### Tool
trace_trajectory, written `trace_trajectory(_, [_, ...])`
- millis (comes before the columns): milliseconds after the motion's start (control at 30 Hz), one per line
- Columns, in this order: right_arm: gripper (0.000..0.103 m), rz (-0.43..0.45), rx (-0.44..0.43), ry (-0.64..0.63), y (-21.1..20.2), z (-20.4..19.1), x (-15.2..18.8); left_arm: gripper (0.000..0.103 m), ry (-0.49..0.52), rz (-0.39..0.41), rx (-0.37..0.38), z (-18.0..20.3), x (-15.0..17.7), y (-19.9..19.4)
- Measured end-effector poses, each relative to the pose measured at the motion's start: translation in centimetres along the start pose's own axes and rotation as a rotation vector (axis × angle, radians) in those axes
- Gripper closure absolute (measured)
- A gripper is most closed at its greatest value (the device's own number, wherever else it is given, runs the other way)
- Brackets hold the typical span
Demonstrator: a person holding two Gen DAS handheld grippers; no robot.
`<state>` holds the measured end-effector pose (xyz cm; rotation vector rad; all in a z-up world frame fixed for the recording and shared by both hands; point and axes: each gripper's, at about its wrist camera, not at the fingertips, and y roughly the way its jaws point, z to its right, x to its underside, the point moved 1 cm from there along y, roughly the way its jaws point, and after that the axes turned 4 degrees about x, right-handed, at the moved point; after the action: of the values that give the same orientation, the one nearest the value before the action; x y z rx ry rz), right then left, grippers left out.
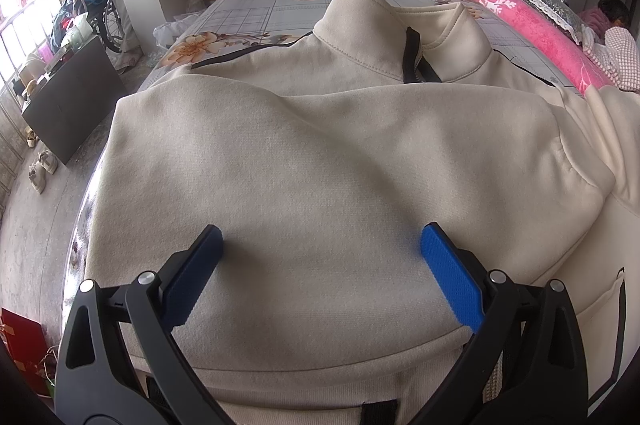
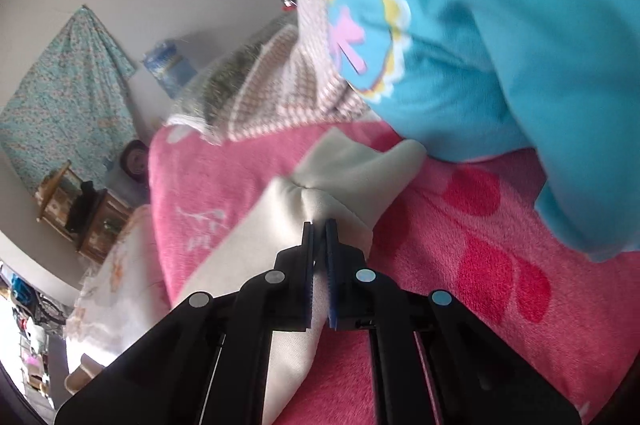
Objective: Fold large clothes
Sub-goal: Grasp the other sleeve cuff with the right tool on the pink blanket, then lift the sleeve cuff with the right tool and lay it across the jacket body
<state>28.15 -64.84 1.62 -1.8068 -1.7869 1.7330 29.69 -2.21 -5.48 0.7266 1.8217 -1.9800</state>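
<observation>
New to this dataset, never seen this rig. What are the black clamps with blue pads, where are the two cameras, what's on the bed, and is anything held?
No robot arm here: a person carries a hand-held two-finger clamp in each hand, with a fisheye camera on each that looks forward along the fingers.

The left wrist view shows the left gripper open, its blue pads resting apart on a cream jacket. The jacket lies on a floral bedsheet, one sleeve already folded across its front.

The right wrist view shows the right gripper shut on the jacket's other sleeve, near the cuff, above a pink blanket. A blue garment lies on the blanket beyond it.

So only the sleeve is held; the left clamp grips nothing.
</observation>
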Motion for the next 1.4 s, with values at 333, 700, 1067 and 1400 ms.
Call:
trace_trajectory(333, [0.070,-0.090,-0.008,0.079,-3.6,2.0,0.8,0.007,0.000,0.000,0.000,0.0,0.0,0.0])
trace_trajectory(700, [0.050,-0.205,-0.044,0.330,0.4,9.3,4.2,0.007,-0.001,0.000,0.000,0.0,0.0,0.0])
trace_trajectory(1067, [0.048,-0.145,-0.272,0.608,1.8,11.3,4.7,0.007,0.000,0.000,0.000,0.0,0.0,0.0])
trace_trajectory(1400, [0.048,-0.142,-0.363,0.732,1.1,12.4,4.9,0.007,0.000,0.000,0.000,0.0,0.0,0.0])
